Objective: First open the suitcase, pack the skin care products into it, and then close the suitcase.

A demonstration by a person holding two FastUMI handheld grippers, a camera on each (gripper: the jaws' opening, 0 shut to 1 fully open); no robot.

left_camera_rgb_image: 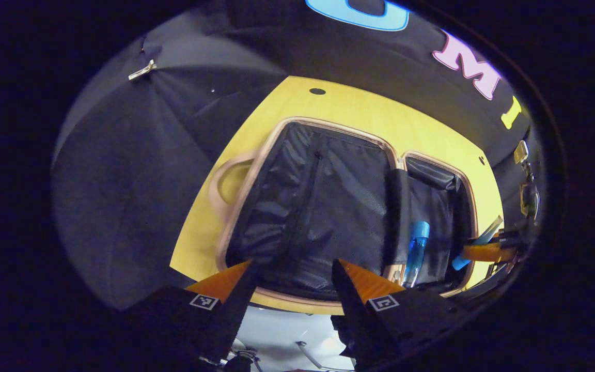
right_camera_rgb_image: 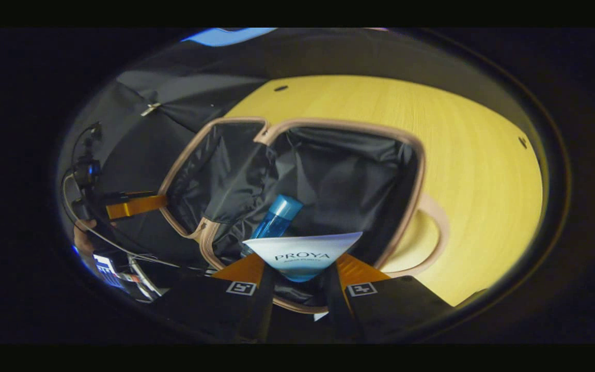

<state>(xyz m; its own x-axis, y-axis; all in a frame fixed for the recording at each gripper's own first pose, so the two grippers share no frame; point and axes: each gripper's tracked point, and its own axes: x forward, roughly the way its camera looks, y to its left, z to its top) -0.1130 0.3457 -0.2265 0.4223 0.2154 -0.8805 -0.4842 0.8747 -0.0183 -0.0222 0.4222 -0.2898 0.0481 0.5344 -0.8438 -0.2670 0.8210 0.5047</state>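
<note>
Suitcase (left_camera_rgb_image: 328, 206) open; blue bottle (left_camera_rgb_image: 417, 248) inside.

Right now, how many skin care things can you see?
2. A blue bottle lies inside the open suitcase. A tube is pinched in the right claw above it. More may be hidden.

Yellow wooden table (left_camera_rgb_image: 359, 111), with small dark holes near far edge and corner. Directly on it, an open suitcase (left_camera_rgb_image: 277, 139), both black-lined halves flat, just ahead of the left gripper (left_camera_rgb_image: 292, 279) and under the right gripper (right_camera_rgb_image: 297, 279). Pink handle (right_camera_rgb_image: 439, 217) resting on bare tabletop, beyond and right of right gripper.
</note>
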